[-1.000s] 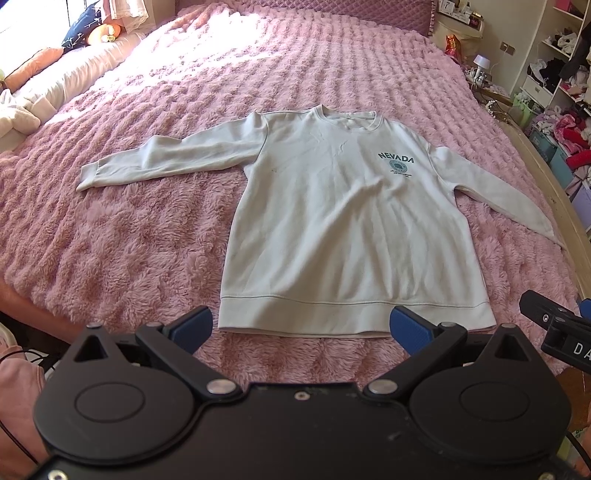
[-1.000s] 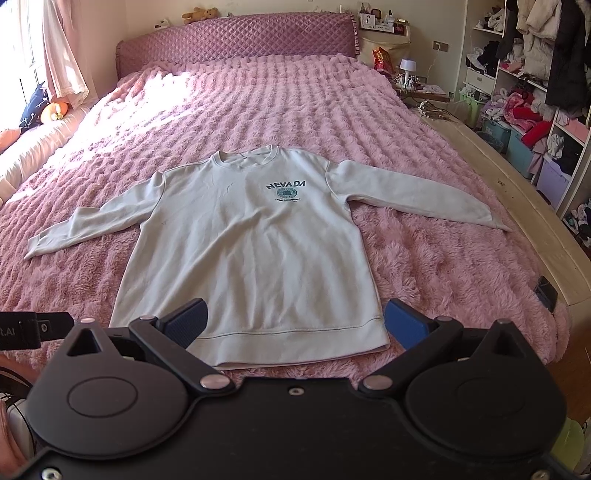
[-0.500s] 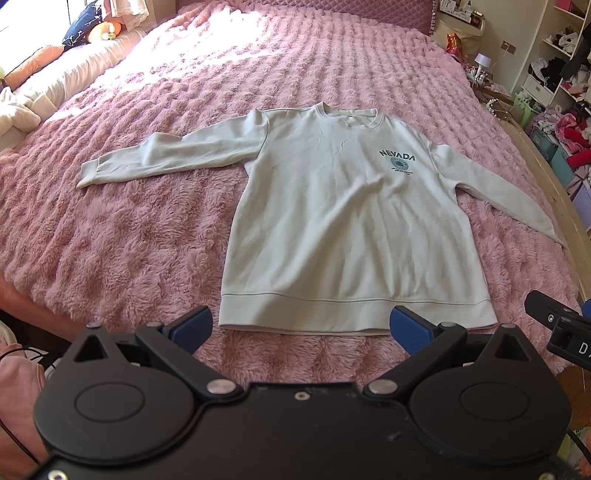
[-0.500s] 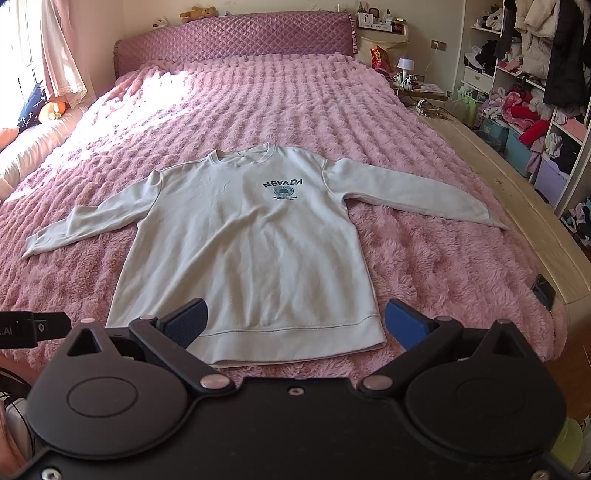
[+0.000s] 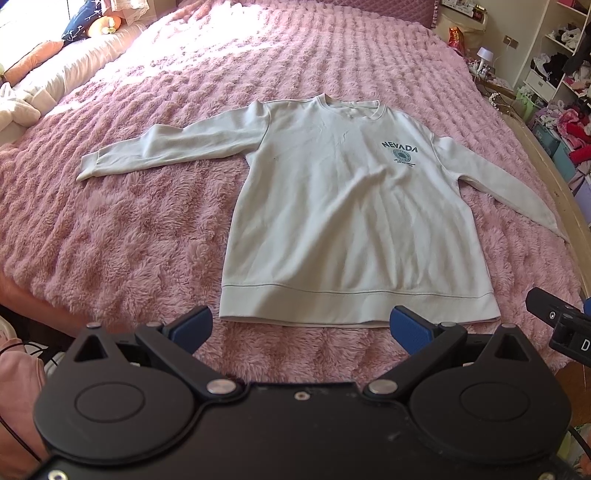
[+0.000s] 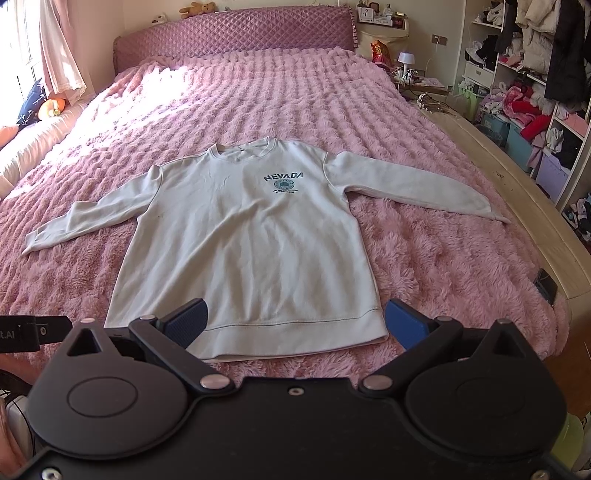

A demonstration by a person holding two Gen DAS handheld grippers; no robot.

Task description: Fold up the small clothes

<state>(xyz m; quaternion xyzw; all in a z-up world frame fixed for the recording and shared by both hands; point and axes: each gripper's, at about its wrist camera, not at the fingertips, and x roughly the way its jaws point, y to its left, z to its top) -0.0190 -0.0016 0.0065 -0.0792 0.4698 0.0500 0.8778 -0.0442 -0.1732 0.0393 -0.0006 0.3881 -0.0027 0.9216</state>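
A pale grey sweatshirt (image 5: 343,218) (image 6: 251,236) with a dark "NEVADA" print lies flat and face up on a pink fluffy bedspread (image 5: 140,236) (image 6: 424,251), both sleeves spread out to the sides. Its hem faces me. My left gripper (image 5: 301,326) hovers open just short of the hem, nothing between its blue pads. My right gripper (image 6: 293,319) is open too, over the hem's near edge, and holds nothing. The tip of the right gripper shows at the left wrist view's right edge.
Pillows and soft toys (image 5: 74,29) line the left side of the bed. A wooden bed rail (image 6: 517,221) runs along the right, with shelves of clothes (image 6: 535,92) beyond. A quilted purple headboard (image 6: 236,40) closes the far end. A small black object (image 6: 546,290) lies near the bed's right corner.
Both grippers have drifted slightly, so the sweatshirt sits a little lower and closer in view. Both stay open and the sweatshirt has not moved.
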